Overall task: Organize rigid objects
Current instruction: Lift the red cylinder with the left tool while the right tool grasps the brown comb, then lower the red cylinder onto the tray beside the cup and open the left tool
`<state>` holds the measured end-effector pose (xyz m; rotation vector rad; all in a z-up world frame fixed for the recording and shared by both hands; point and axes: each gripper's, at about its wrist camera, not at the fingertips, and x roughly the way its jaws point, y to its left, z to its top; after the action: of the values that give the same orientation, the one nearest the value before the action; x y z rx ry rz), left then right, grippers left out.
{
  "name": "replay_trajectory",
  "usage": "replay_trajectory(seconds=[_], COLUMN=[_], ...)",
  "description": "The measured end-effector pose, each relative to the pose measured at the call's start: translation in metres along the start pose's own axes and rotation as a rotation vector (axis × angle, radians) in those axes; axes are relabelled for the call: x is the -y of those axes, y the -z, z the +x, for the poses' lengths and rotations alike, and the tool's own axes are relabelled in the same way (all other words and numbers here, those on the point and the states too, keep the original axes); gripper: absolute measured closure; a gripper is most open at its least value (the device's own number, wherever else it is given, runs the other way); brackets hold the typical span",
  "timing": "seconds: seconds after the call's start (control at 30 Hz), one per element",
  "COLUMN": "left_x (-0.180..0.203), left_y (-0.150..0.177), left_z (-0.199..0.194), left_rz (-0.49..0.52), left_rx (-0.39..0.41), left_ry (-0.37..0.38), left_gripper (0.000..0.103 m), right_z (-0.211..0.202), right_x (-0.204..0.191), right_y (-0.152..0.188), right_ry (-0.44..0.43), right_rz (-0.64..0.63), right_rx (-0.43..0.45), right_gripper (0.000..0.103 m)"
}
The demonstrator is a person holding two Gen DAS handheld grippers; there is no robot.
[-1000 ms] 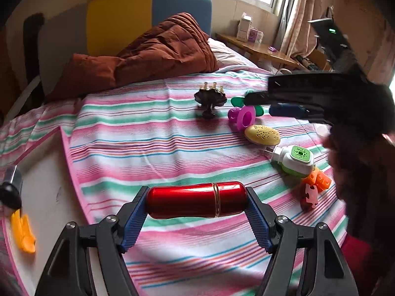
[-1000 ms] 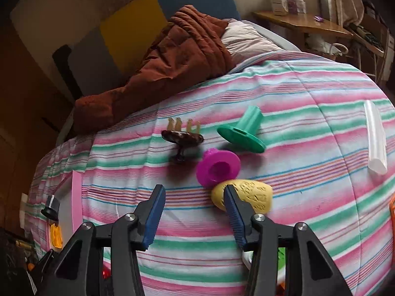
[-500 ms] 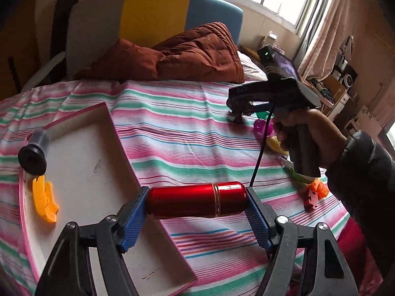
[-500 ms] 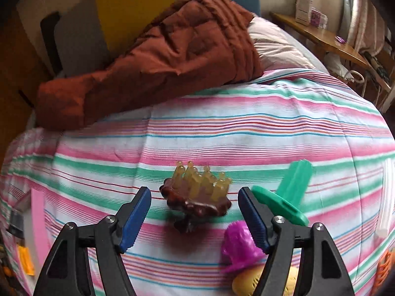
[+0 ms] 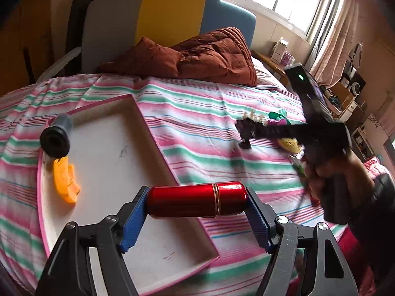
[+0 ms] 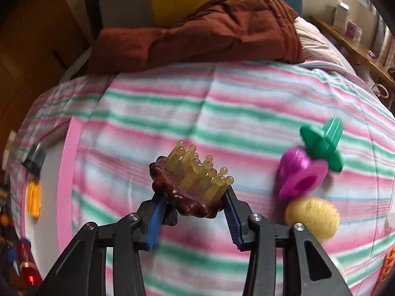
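My left gripper [image 5: 196, 193] is shut on a glossy red cylinder [image 5: 187, 201], held crosswise above the near right edge of a white tray with a pink rim [image 5: 153, 135]. The tray holds a black-and-grey tube [image 5: 55, 139] and an orange piece [image 5: 65, 181]. In the right wrist view, my right gripper [image 6: 192, 197] is closing its jaws on a brown brush with yellowish pegs [image 6: 190, 185]. The brush sits between the blue pads, which touch its base on both sides. In the left wrist view the right gripper [image 5: 245, 129] is blurred, with a hand on its grip.
Beside the brush on the striped bedspread lie a green flanged piece [image 6: 323, 143], a magenta one [image 6: 301, 177] and a yellow oval [image 6: 312, 217]. An orange item [image 6: 390, 261] shows at the right edge. A brown quilt [image 5: 197, 56] is piled at the headboard.
The left gripper has carried the red cylinder leftward until the tray lies under it. The right gripper dropped onto the brush and narrowed its jaws around it.
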<state>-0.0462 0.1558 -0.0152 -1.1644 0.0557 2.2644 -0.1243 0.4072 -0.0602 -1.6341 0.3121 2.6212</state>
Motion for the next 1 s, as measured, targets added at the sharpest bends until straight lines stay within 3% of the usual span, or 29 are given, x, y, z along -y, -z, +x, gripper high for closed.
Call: replay_trajectory(seconds=[0.27,0.57,1.0], left_x=[-0.018,-0.032,-0.047], left_y=[0.015,0.032,0.050], left_z=[-0.021,-0.040,-0.050], left_rz=[-0.024,-0.048,-0.080], left_rx=[0.021,0.036,0.020], left_ry=[-0.063,-0.133,-0.168], left_gripper=[0.028,0.028,0.028], right_z=[-0.007,-0.007,-0.008], right_x=[-0.020,-0.021,-0.024], right_y=[0.051,0.053,0.054], right_ry=[0.012,0.023,0.031], right_rz=[-0.086,-0.087,-0.098], right_rx=[0.001,0.024,0.032], right_gripper=[0.058,0.058,0.058])
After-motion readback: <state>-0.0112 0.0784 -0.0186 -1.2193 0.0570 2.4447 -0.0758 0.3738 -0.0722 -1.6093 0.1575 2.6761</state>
